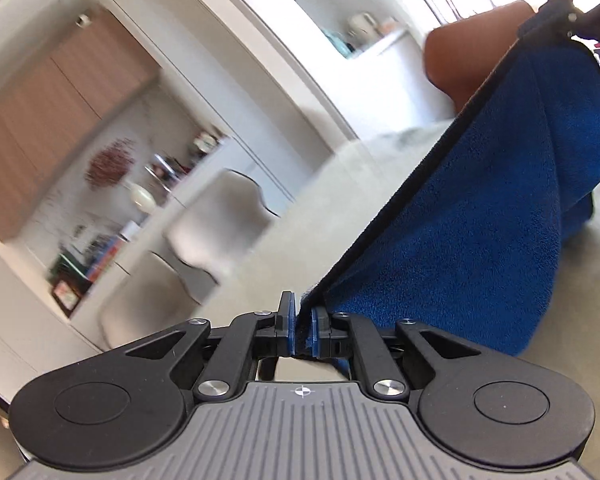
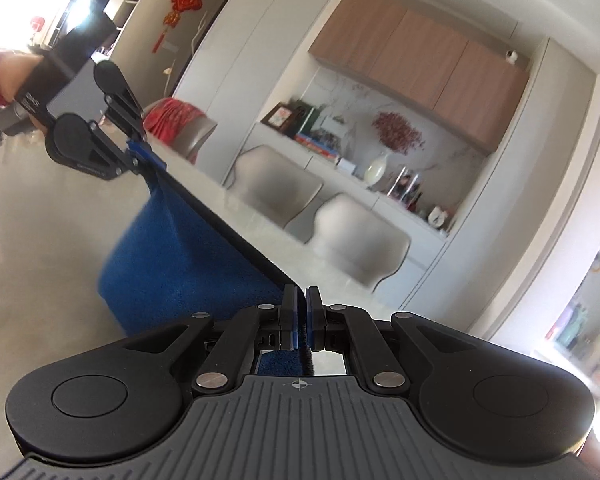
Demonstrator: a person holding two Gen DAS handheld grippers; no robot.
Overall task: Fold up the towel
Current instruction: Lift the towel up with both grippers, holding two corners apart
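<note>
A pale kitchen-dining room with wood cabinets (image 2: 420, 56) and a shelf niche (image 2: 340, 136) holding blurred books, frames and a white vase (image 2: 376, 170). Above a light table (image 1: 284, 240), the left gripper (image 1: 303, 316) and right gripper (image 2: 302, 312) each pinch a corner of the blue towel (image 1: 480, 208), its dark edge taut between them, the rest sagging. Two chairs (image 2: 276, 188) are smeared by blur.

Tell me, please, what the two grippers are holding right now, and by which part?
Both hold the blue towel by its dark-trimmed top edge: the left gripper is shut on one corner, the right gripper on the other, the edge stretched between them.
</note>
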